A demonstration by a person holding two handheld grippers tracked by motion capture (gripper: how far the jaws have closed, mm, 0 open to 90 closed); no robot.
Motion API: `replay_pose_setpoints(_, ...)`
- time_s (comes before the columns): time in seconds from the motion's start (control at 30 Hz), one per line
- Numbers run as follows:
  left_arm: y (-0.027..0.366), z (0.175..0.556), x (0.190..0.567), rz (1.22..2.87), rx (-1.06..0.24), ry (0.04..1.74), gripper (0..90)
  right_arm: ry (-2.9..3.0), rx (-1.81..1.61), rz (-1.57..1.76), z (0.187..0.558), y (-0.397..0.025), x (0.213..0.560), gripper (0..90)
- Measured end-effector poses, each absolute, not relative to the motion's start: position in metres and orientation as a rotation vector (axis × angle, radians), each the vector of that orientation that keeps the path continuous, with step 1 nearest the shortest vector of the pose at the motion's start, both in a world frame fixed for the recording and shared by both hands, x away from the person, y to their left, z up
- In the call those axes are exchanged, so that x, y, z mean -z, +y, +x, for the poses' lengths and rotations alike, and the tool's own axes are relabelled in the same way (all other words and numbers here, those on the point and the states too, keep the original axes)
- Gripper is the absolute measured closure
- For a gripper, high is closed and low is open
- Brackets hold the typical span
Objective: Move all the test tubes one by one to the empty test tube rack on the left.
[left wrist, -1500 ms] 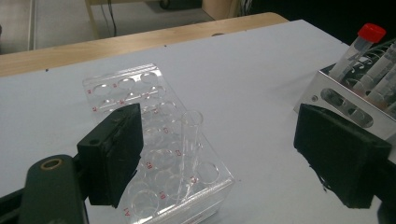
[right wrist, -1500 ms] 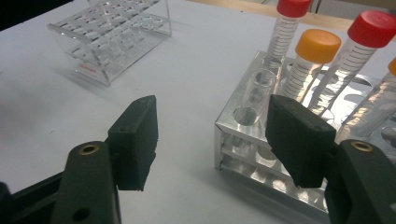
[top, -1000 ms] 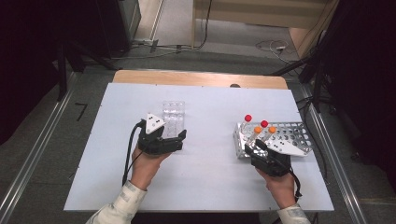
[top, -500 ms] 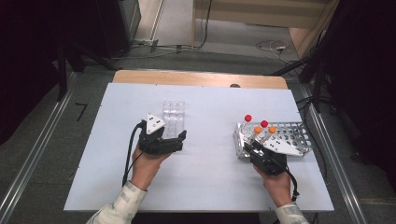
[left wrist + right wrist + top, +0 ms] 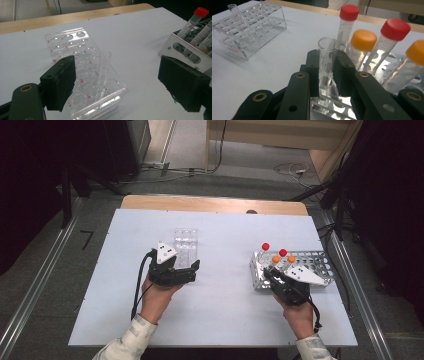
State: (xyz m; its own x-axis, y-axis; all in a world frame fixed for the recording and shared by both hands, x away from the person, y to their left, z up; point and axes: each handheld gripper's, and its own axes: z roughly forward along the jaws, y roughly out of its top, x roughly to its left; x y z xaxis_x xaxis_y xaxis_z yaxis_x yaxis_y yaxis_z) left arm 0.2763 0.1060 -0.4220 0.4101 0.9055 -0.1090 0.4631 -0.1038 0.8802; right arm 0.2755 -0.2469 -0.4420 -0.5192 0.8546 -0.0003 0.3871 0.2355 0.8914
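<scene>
At frame left, my left hand-held gripper (image 5: 117, 82) stands wide apart around the clear rack (image 5: 82, 72) holding one upright tube (image 5: 103, 68). At right, my right hand-held gripper (image 5: 329, 75) is clamped on an upright open tube (image 5: 327, 65) in the metal rack (image 5: 310, 265); the clear rack lies far left.

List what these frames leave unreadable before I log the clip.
- Foot of the open glass tube in the right tongs: right gripper view, jaws cover it, so whether it sits in the metal rack is unclear.
- Hole labels on the clear rack: too small, blurred.
- Left tongs: high view, hidden under the grey plate.
- Orange-capped tube: cut off at the right edge.
</scene>
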Motion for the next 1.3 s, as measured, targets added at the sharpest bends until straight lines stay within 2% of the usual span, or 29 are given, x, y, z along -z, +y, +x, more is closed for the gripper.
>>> replay_pose_setpoints(0.27,0.108,0.277,0.422,1.724,-0.590,1.203,15.3,2.012,-1.238,1.108,0.273,-0.246,0.411,73.2)
replay_pose_setpoints(0.47,0.110,0.277,0.420,1.716,-0.583,1.203,15.3,2.003,-1.258,1.086,0.272,-0.241,0.400,73.3)
replay_pose_setpoints(1.3,0.112,0.275,0.418,1.706,-0.573,1.200,15.5,2.137,-1.302,0.997,0.280,-0.171,0.422,73.3)
